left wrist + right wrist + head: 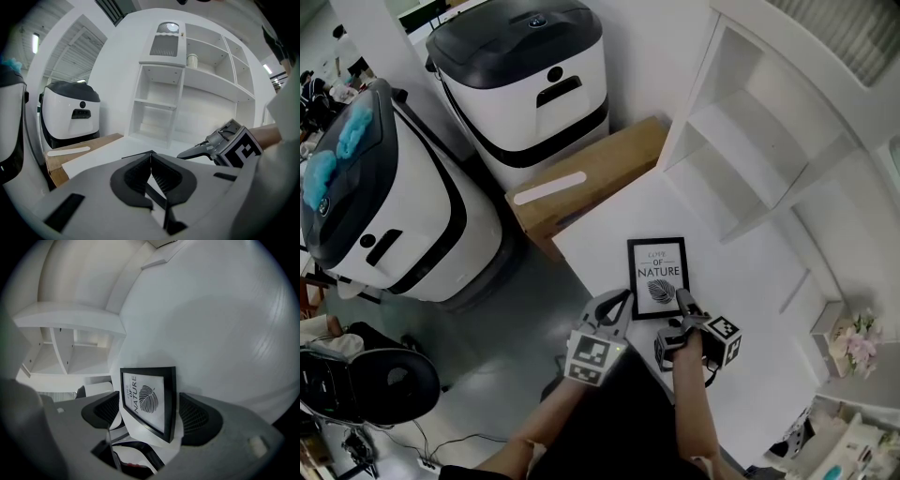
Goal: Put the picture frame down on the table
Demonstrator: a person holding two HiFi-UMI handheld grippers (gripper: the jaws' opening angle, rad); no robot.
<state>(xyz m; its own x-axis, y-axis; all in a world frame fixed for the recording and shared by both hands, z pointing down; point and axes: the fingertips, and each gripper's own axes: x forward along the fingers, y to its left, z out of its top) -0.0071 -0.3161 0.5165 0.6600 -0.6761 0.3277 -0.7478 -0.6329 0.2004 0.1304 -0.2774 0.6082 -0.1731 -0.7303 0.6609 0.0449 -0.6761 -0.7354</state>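
Picture frame (pixel 657 277), near table (pixel 741 309) edge: I pinched it in left gripper (pixel 622 298), with right gripper (pixel 682 302) wide astride its corner, to lower it level.

Reaches both bare forearms forward side by side, left forearm (pixel 546 424) and right forearm (pixel 694 403); grips one tool in each hand; pinches the left tool (pixel 622 302) together on the thin lower left corner of the picture frame (pixel 657 275); spreads the right tool (pixel 682 300) wide, one jaw either side of the frame's lower right part, left pad clear of it, right pad just beside its edge.
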